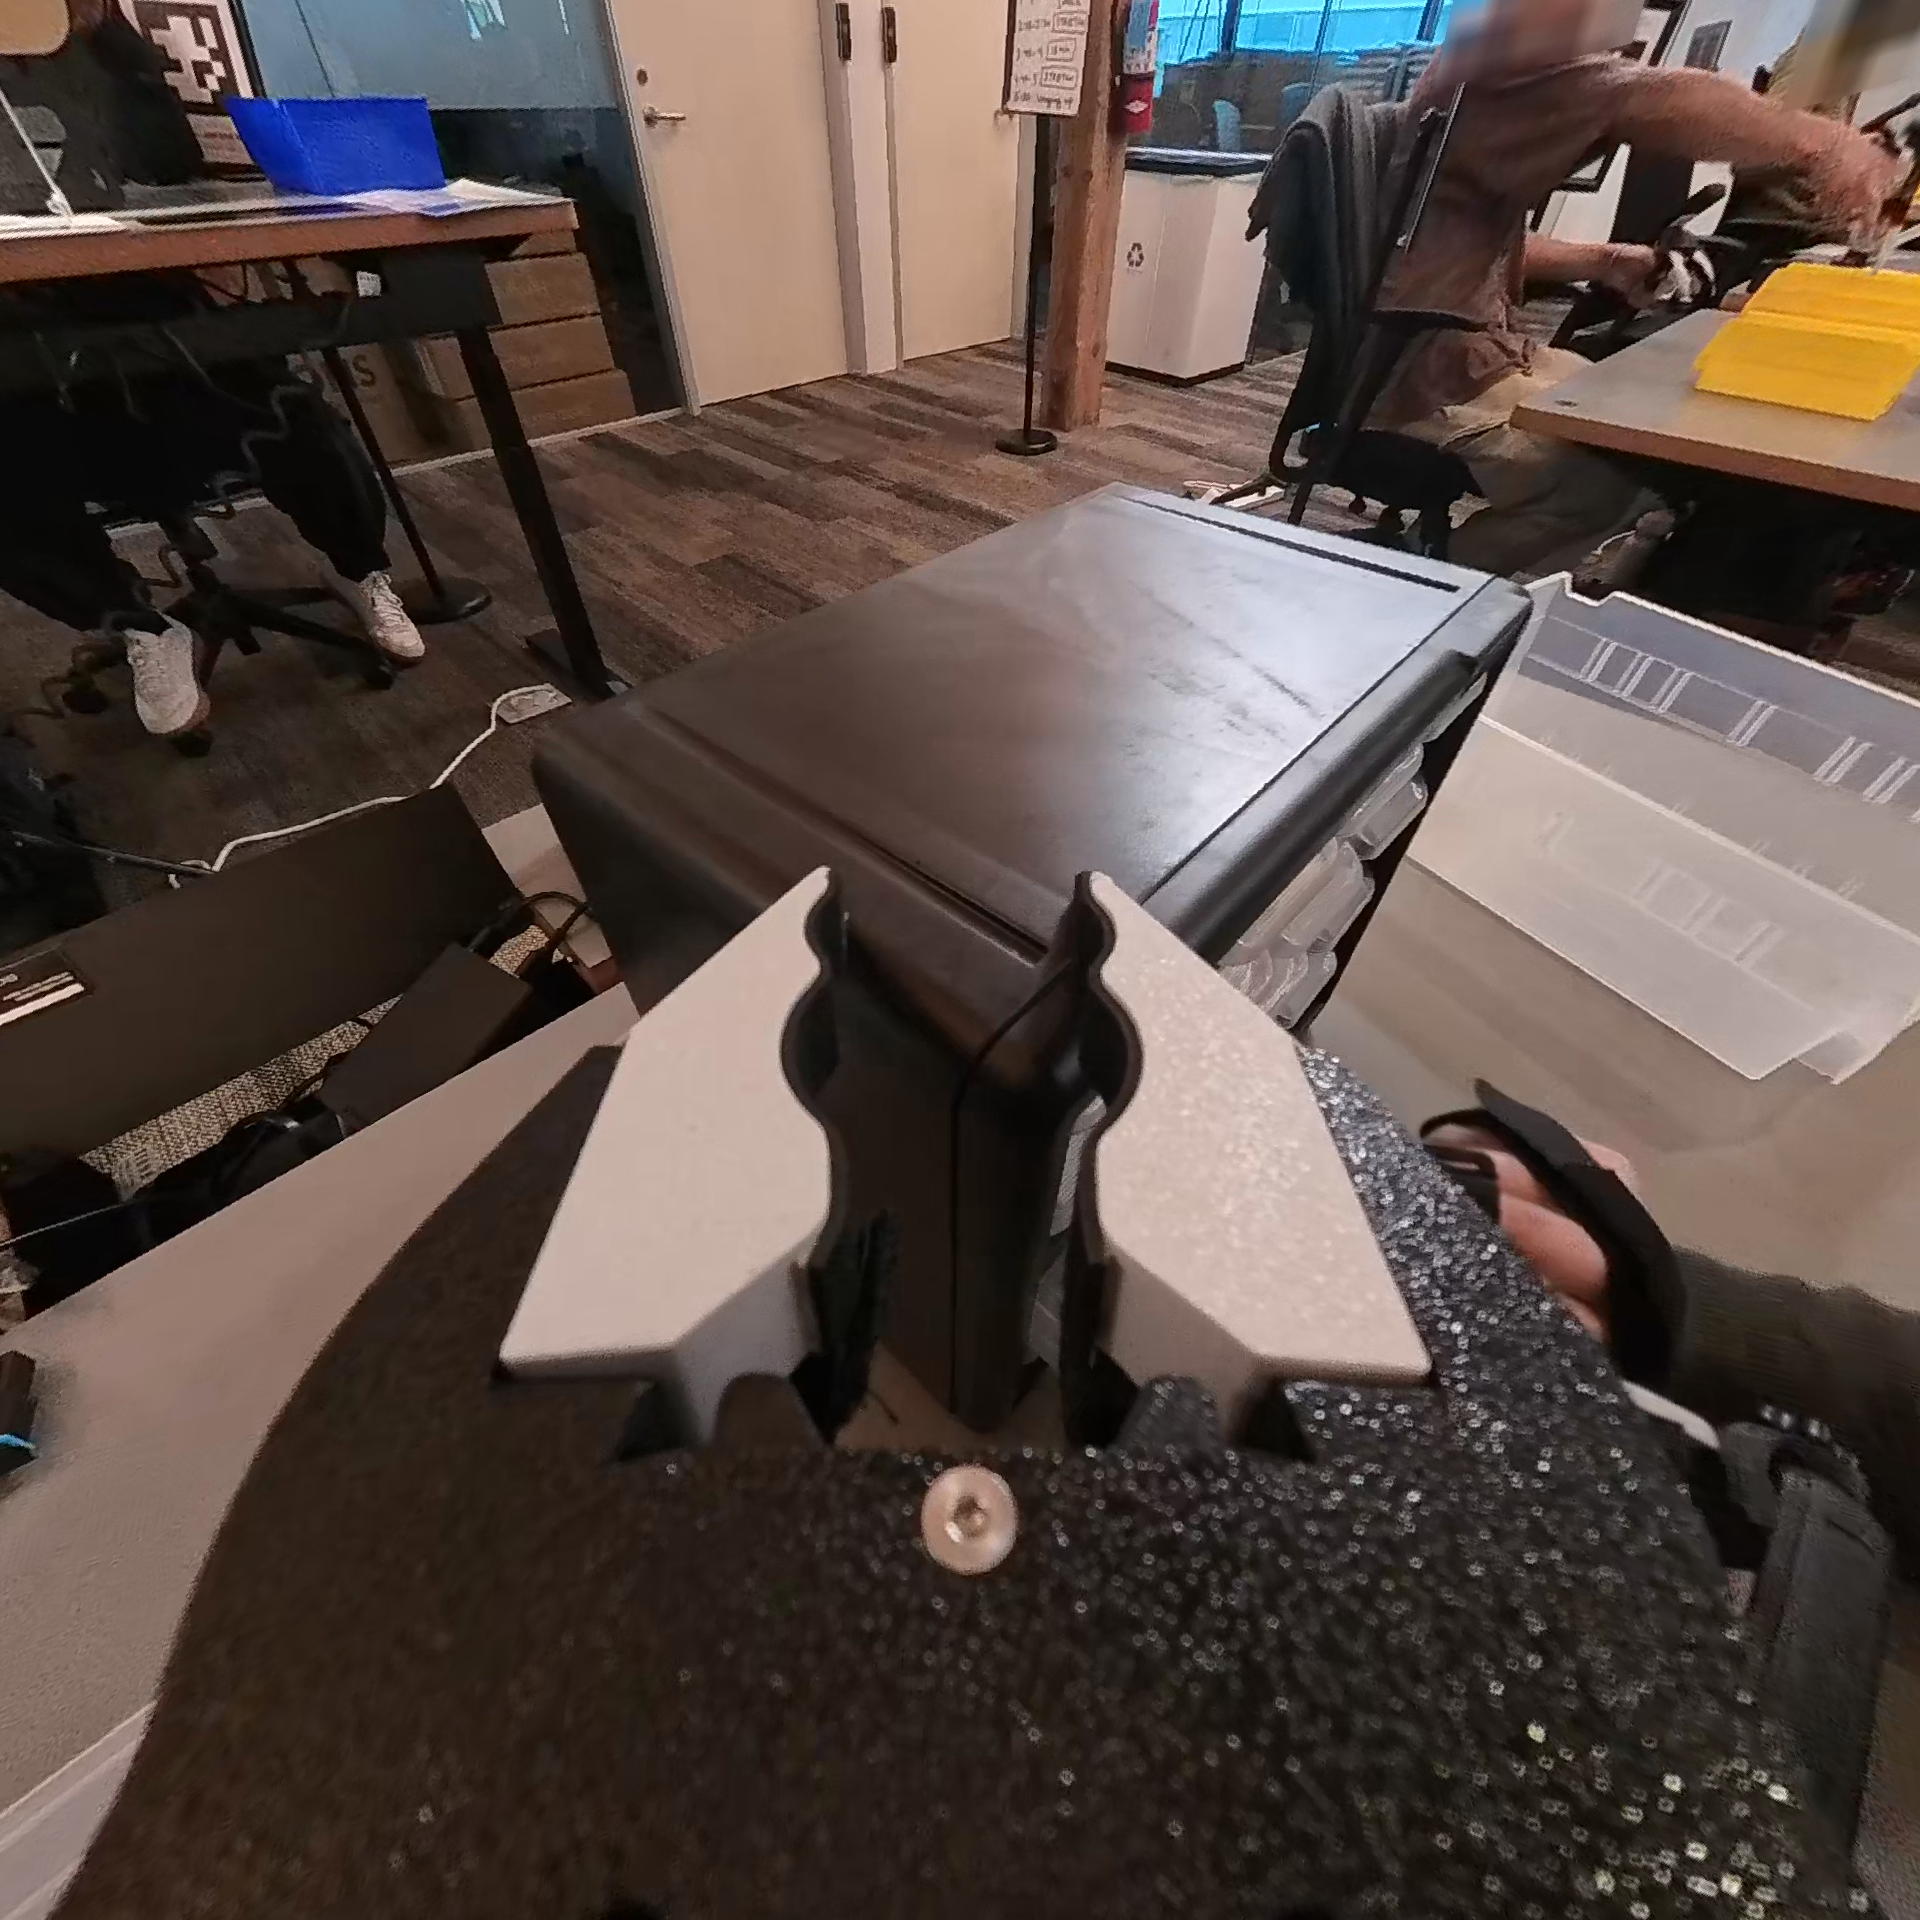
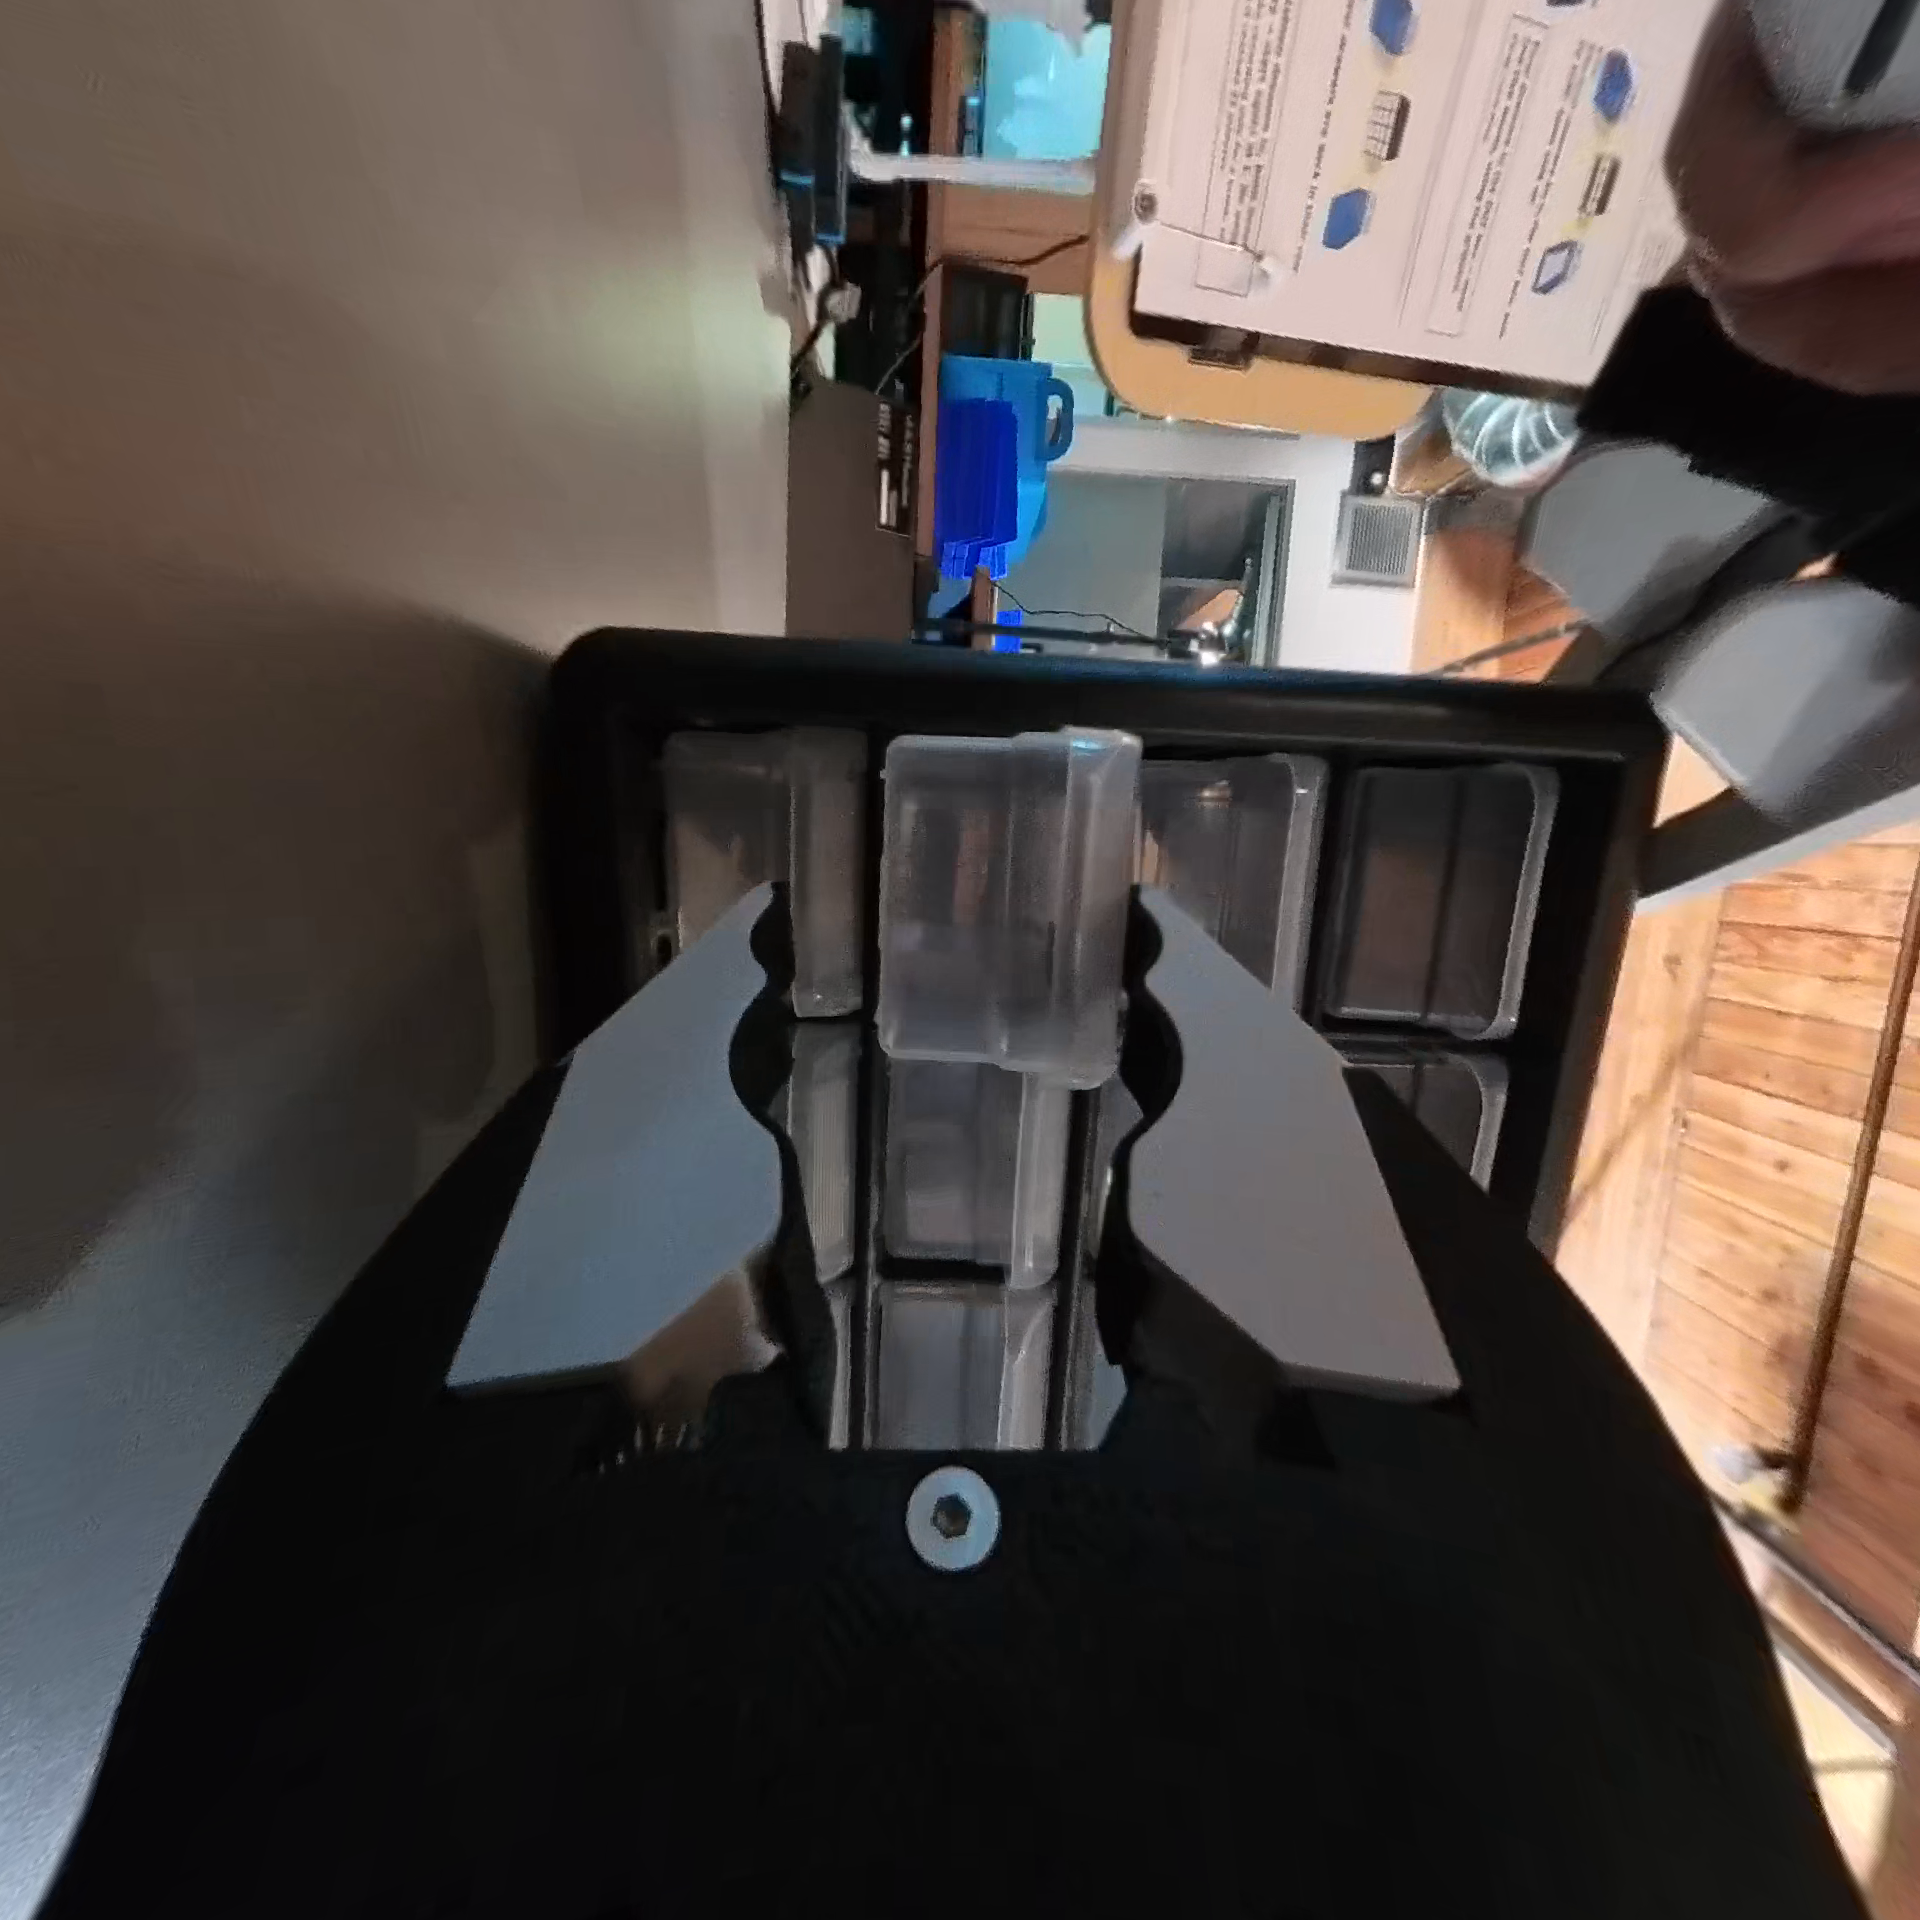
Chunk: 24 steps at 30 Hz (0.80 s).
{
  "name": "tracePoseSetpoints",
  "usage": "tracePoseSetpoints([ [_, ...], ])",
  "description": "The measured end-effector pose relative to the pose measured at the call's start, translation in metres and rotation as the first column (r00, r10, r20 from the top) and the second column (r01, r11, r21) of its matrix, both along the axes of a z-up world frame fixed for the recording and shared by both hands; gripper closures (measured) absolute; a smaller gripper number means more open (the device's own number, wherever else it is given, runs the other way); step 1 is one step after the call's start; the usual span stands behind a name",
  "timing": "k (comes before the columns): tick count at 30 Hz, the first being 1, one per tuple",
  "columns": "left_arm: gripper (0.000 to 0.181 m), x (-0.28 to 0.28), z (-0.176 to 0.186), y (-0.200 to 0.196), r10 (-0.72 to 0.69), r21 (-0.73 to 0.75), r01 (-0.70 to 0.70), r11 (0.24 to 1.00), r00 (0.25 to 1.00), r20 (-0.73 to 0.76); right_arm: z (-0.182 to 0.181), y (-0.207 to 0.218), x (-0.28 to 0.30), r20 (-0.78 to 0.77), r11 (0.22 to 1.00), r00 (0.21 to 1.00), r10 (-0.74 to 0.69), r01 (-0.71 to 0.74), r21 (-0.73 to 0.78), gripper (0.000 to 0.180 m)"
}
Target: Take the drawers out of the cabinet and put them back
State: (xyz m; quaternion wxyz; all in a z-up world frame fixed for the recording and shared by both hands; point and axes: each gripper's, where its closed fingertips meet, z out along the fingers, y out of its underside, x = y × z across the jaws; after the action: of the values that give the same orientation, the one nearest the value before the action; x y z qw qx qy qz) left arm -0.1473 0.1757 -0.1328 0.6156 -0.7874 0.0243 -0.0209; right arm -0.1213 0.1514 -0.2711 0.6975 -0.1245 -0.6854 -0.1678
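A black cabinet point(image 1: 1039, 707) stands on a pale table point(image 1: 312, 1299). My left gripper point(image 1: 956, 904) straddles its near top corner, and its fingers press on the two sides. Clear drawer fronts point(image 1: 1299, 914) show along its right face. In the right wrist view, which is turned sideways, the cabinet front point(image 2: 582, 831) faces me with rows of clear drawers. One clear drawer point(image 2: 987, 894) sticks out of its slot. My right gripper point(image 2: 956, 904) is open around it, and the left finger stands clear of it. The left gripper's grey fingers point(image 2: 1766, 675) show at the cabinet's far corner.
A large clear plastic bin point(image 1: 1662, 831) lies right of the cabinet. A gloved hand point(image 1: 1558, 1226) is at the right edge. A black box point(image 1: 260, 966) sits beyond the table's left edge. A seated person point(image 1: 1455, 260) and yellow bins point(image 1: 1829, 343) are behind.
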Motion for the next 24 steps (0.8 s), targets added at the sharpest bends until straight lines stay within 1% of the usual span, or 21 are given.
tracePoseSetpoints([
  [2, 0.139, 0.000, 0.000, 0.000, -0.002, 0.000, 0.002, 1.000, 1.000, 0.000, -0.001, -0.004, 0.005, 0.010, 1.000, 1.000, -0.006, 0.006, 0.015, 0.118],
  [6, 0.139, 0.000, 0.000, 0.000, -0.012, 0.004, 0.012, 1.000, 1.000, 0.012, -0.003, -0.017, 0.021, 0.041, 0.999, 0.999, -0.011, 0.012, -0.038, 0.122],
  [9, 0.139, 0.000, 0.000, 0.000, -0.020, 0.011, 0.019, 1.000, 1.000, 0.017, -0.005, -0.032, 0.036, 0.074, 0.999, 0.997, -0.014, 0.016, -0.030, 0.127],
  [11, 0.140, -0.001, 0.000, 0.000, -0.020, 0.012, 0.020, 1.000, 1.000, 0.019, -0.012, -0.044, 0.045, 0.125, 0.999, 0.992, 0.000, 0.005, -0.042, 0.144],
  [12, 0.140, -0.001, 0.000, 0.000, -0.019, 0.012, 0.019, 1.000, 1.000, 0.018, -0.019, -0.048, 0.049, 0.162, 0.998, 0.987, -0.001, 0.012, -0.066, 0.159],
  [13, 0.140, -0.001, 0.000, 0.000, -0.017, 0.011, 0.017, 1.000, 1.000, 0.016, -0.024, -0.050, 0.054, 0.188, 0.996, 0.982, -0.007, 0.024, -0.090, 0.169],
  [17, 0.140, -0.001, 0.000, 0.000, -0.015, 0.010, 0.015, 1.000, 1.000, 0.012, -0.025, -0.058, 0.064, 0.164, 0.993, 0.986, 0.003, 0.017, -0.114, 0.171],
  [21, 0.140, -0.001, 0.000, 0.000, -0.017, 0.011, 0.017, 1.000, 1.000, 0.014, -0.024, -0.061, 0.057, 0.153, 0.989, 0.988, 0.015, 0.008, -0.147, 0.167],
  [24, 0.140, -0.001, 0.000, -0.001, -0.016, 0.011, 0.016, 1.000, 1.000, 0.014, -0.025, -0.053, 0.046, 0.159, 0.994, 0.987, -0.003, 0.020, -0.106, 0.167],
])
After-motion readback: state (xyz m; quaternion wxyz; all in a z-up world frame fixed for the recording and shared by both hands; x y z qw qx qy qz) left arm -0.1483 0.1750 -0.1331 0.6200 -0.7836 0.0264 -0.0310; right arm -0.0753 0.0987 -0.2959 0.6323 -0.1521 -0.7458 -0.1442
